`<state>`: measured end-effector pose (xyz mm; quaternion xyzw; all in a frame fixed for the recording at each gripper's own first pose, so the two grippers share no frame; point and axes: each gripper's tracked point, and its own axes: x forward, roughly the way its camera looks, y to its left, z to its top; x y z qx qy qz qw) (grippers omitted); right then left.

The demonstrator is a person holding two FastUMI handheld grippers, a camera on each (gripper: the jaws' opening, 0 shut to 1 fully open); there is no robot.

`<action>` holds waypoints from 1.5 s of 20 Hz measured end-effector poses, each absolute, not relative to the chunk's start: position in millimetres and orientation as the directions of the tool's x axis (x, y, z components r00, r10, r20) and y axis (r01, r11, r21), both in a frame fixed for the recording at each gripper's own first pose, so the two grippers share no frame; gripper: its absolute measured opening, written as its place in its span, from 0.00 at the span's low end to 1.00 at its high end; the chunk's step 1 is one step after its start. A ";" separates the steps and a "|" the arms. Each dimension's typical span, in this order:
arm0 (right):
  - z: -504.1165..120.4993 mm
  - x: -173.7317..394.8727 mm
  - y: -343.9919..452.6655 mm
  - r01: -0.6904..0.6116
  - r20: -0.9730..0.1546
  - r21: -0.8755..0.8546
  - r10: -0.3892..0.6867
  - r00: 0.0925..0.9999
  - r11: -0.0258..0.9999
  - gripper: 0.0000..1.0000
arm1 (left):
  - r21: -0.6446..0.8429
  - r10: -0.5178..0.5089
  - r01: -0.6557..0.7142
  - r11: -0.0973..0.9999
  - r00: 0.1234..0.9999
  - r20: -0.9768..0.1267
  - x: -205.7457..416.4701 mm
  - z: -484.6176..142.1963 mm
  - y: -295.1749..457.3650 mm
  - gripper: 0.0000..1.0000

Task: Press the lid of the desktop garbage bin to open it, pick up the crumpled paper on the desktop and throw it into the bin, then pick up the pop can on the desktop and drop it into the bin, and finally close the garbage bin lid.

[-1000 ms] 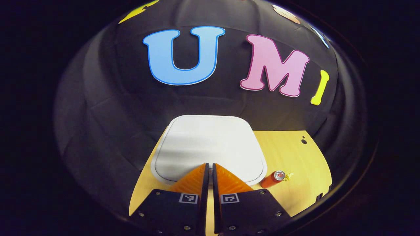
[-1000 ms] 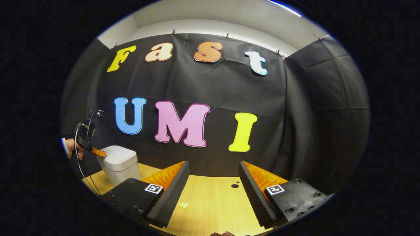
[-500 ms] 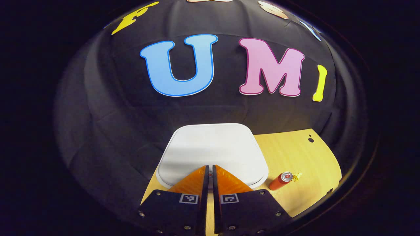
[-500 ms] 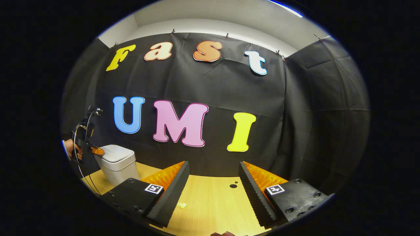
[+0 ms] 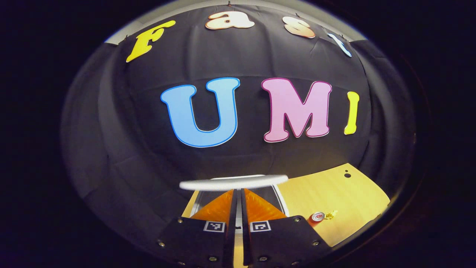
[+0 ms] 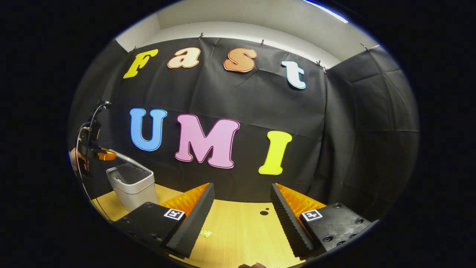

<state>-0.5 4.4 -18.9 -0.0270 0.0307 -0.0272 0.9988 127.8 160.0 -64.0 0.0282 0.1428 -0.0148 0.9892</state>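
The white bin (image 6: pixel 134 188) stands at the table's left end with its lid (image 6: pixel 125 159) tilted up and its dark inside showing. My left gripper (image 5: pixel 238 190) is shut with nothing between its fingers, its tips just under the lid's front edge (image 5: pixel 233 182), above the bin's opening (image 5: pixel 264 193). From the right gripper view, that left gripper (image 6: pixel 105 155) sits at the raised lid's front edge, held by a hand (image 6: pixel 74 159). A red pop can (image 5: pixel 317 217) lies right of the bin beside a small yellowish crumpled paper (image 5: pixel 330 214). My right gripper (image 6: pixel 241 190) hangs open over the table, the paper (image 6: pixel 205 233) by its left finger.
The light wooden table (image 6: pixel 241 230) stretches right of the bin, with a small dark hole (image 6: pixel 263 213) near its back edge. Black cloth walls close the booth behind and on both sides. A cable (image 6: pixel 80 178) hangs from the left gripper.
The bin's lid has swung up from flat to open, and my left gripper has risen and tilted up with it. The right gripper has barely moved.
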 end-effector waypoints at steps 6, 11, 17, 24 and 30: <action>-17.4 -5.1 17.6 0.025 -0.057 -0.055 -0.028 0.998 0.998 0.98 | 0.052 -0.029 0.037 0.998 0.989 -0.148 101.5 -18.1 149.5 0.37; -18.4 -5.4 24.9 0.002 -0.052 -0.064 -0.005 0.999 0.998 0.98 | 0.068 -0.019 0.023 0.997 0.997 -0.068 73.9 12.8 137.9 0.87; -26.6 17.6 31.2 -0.043 -0.077 -0.051 0.039 0.996 0.998 0.97 | 0.025 -0.033 0.033 0.999 0.999 0.011 37.7 39.6 117.9 0.86; -75.1 79.3 56.9 -0.161 -0.187 -0.058 0.148 0.971 0.985 0.97 | -0.030 -0.035 0.035 0.999 0.999 0.002 11.5 29.0 110.0 0.86; -148.7 129.1 86.3 -0.244 -0.373 -0.017 0.221 0.901 0.970 0.98 | -0.018 -0.008 0.008 1.000 1.000 0.012 -0.7 27.4 124.8 0.87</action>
